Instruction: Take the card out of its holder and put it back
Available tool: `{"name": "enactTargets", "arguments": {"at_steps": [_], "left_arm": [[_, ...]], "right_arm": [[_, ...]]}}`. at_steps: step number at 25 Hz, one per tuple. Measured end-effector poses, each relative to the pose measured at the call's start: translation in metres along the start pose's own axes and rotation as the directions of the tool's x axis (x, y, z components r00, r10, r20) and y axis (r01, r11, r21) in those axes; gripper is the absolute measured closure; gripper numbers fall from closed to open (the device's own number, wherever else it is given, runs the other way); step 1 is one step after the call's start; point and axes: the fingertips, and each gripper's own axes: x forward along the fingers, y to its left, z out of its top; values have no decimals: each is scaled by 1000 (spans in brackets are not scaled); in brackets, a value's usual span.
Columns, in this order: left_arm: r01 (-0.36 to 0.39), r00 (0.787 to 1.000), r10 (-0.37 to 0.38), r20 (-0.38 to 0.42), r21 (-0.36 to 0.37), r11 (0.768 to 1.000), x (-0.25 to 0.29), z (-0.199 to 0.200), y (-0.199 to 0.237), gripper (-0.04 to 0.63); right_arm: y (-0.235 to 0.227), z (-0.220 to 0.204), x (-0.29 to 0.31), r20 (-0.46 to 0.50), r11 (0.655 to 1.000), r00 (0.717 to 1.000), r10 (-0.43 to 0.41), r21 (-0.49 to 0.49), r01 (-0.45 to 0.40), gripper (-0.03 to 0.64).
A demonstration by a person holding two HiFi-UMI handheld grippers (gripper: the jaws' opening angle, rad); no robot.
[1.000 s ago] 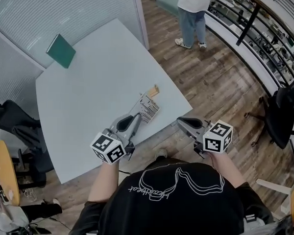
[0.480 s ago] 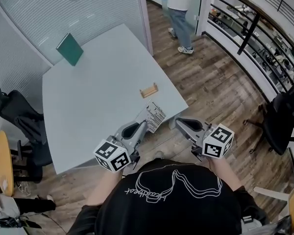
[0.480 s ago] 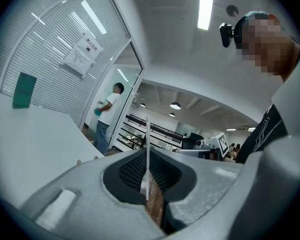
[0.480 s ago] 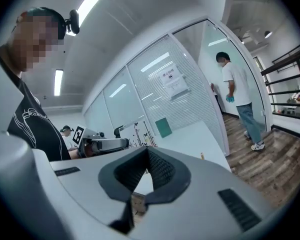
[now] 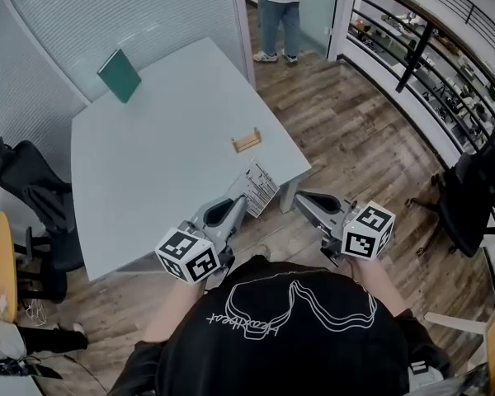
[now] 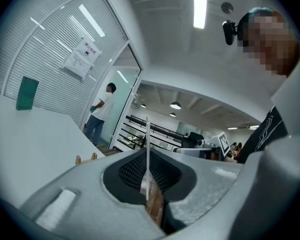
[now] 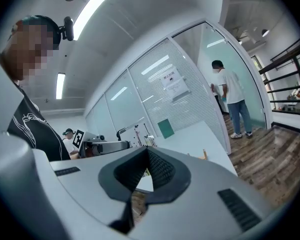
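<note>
My left gripper (image 5: 239,200) is shut on a white printed card (image 5: 261,186) and holds it over the near edge of the pale table (image 5: 148,155). In the left gripper view the card (image 6: 147,149) stands edge-on, pinched between the dark pads. The small wooden card holder (image 5: 247,141) stands empty on the table, a little beyond the card, and also shows as the holder (image 6: 85,159) low at the left. My right gripper (image 5: 302,201) hovers off the table's corner, shut with nothing in it; its jaws (image 7: 148,153) meet at the tips.
A green book (image 5: 120,75) leans on the glass partition at the table's far side. A person (image 5: 276,11) stands on the wooden floor beyond the table. Office chairs (image 5: 25,196) stand at the left, and another chair (image 5: 470,192) at the right by a railing.
The left gripper has drawn the card back from the holder to the table's near edge. The person in the background has walked farther away.
</note>
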Motion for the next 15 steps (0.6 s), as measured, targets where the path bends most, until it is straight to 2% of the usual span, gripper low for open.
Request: {"name": "enactTargets", "arguments": {"at_steps": [7,15], "left_arm": [[-2,1000,2,2,-13,1000,0,10,27,571],[6,999,-7,-37,-20,1000,22,23,90,571]], "right_arm": [[-4,-1,27,-21,1000,1000,15,13,-15,607],[-29,-3,68,-58,998,998,-10,58,13,607]]}}
